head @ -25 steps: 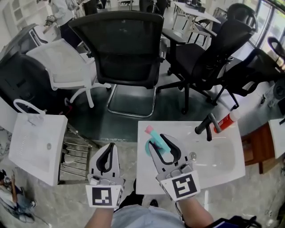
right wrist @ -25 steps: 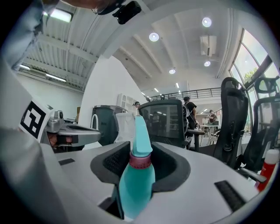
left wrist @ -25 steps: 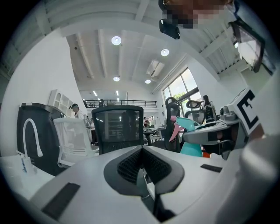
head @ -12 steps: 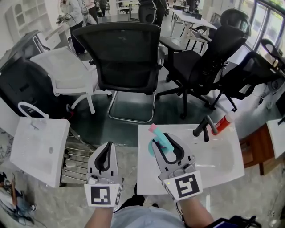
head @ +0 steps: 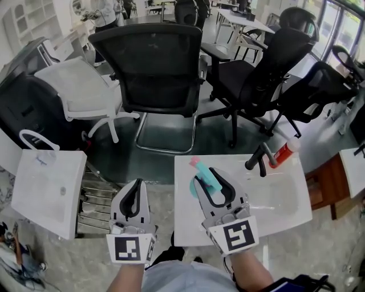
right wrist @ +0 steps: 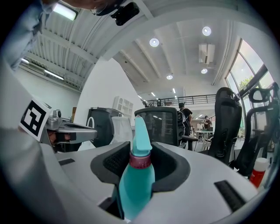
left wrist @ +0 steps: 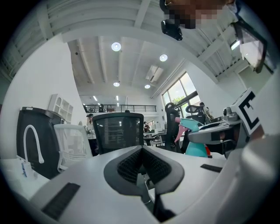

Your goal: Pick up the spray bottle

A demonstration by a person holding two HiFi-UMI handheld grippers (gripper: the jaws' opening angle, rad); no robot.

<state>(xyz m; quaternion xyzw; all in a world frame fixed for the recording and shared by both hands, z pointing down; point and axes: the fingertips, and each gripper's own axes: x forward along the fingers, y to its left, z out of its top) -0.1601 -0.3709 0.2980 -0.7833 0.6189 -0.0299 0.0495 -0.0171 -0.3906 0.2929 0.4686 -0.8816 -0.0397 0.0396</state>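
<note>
Markers of black and white squares face up from the cube (head: pixel 235 236) at the back of each pair of tongs; they are patterns, not letters. Just beyond, the left tongs (head: pixel 137 186) hang over grey stone flooring (head: pixel 159 199) with their jaws closed together on nothing. The right tongs (head: pixel 204 175) are partly open and clamped on the teal spray bottle (right wrist: pixel 136 183). Its body is wedged between the ribbed pads, with a dark red collar and teal head above them and a pink tip pointing away. The bottle sits over the near left part of the white worktop (head: pixel 274 211). The tongs cover its base in the head view, so I cannot tell whether it rests there or is lifted. At the worktop's far edge are a black tap-like handle (head: pixel 258 161) and, beside it, a red bottle (head: pixel 280 154) with a white cap, any print too small to read. A second white slab (head: pixel 40 188) lies to the left, bearing a small illegible blue mark. Beyond are a dark glossy floor (head: pixel 217 142), a black mesh chair (head: pixel 157 63), a white chair (head: pixel 80 80), further black chairs (head: pixel 256 74), tall windows at right and a white ceiling with round lamps (left wrist: pixel 116 46). A person (head: pixel 105 10) at the far end is cut off by the frame's top.
</note>
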